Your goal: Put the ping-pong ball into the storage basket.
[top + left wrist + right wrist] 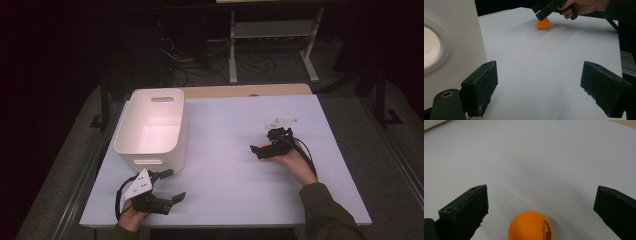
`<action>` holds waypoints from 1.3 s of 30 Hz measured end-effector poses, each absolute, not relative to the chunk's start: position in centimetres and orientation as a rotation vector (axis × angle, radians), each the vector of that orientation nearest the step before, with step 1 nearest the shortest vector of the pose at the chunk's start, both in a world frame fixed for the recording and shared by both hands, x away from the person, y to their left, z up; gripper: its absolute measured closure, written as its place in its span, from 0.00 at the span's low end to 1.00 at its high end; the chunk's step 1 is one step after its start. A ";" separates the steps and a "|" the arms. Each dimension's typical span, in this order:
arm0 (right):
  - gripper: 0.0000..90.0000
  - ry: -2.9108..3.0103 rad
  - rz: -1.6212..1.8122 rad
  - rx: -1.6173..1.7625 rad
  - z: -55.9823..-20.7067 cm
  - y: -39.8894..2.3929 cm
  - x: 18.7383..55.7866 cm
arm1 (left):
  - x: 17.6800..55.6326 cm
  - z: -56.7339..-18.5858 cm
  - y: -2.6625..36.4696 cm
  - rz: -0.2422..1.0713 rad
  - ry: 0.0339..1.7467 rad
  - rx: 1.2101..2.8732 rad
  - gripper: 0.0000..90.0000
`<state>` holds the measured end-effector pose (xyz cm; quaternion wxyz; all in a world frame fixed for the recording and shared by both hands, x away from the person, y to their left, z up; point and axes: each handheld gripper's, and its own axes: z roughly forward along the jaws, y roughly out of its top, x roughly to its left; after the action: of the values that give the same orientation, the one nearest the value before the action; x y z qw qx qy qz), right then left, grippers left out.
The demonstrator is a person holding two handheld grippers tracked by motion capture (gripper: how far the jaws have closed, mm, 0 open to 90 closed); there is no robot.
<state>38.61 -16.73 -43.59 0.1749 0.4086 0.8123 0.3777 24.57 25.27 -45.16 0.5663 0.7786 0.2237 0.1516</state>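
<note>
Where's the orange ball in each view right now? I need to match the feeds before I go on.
High view: orange ball barely shows, right of centre, at the right gripper tips.
Left gripper view: top centre, on the white tabletop under the right gripper.
Right gripper view: bottom centre, between the open jaws.
Shared landmark: the white tabletop.

White bin (152, 127) stands upright on the left half of the table (225, 165), open top, oval handle slot in its far wall and another in the near wall. Inside looks bare. Table top is pale white; a strip of bare wood (247, 90) shows along its far edge. Beyond, on the dark floor, a light metal shelf frame (272, 37) with loose black cables (200, 62) beside its legs.
</note>
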 end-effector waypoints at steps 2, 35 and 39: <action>0.00 2.307 1.064 1.161 -43.7 -16.7 38.6 | 24.6 -45.2 25.3 0.356 0.526 1.830 0.16; 0.00 2.439 1.003 1.105 -44.7 -17.2 38.2 | 24.6 -45.2 25.3 0.357 0.524 1.830 0.16; 0.00 2.449 0.999 1.092 -44.7 -17.2 38.1 | 24.6 -45.2 25.3 0.358 0.524 1.830 0.16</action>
<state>38.15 -17.16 -44.70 0.1399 0.3779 0.8474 0.3457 24.57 25.27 -45.16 0.5667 0.7784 0.2231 0.1522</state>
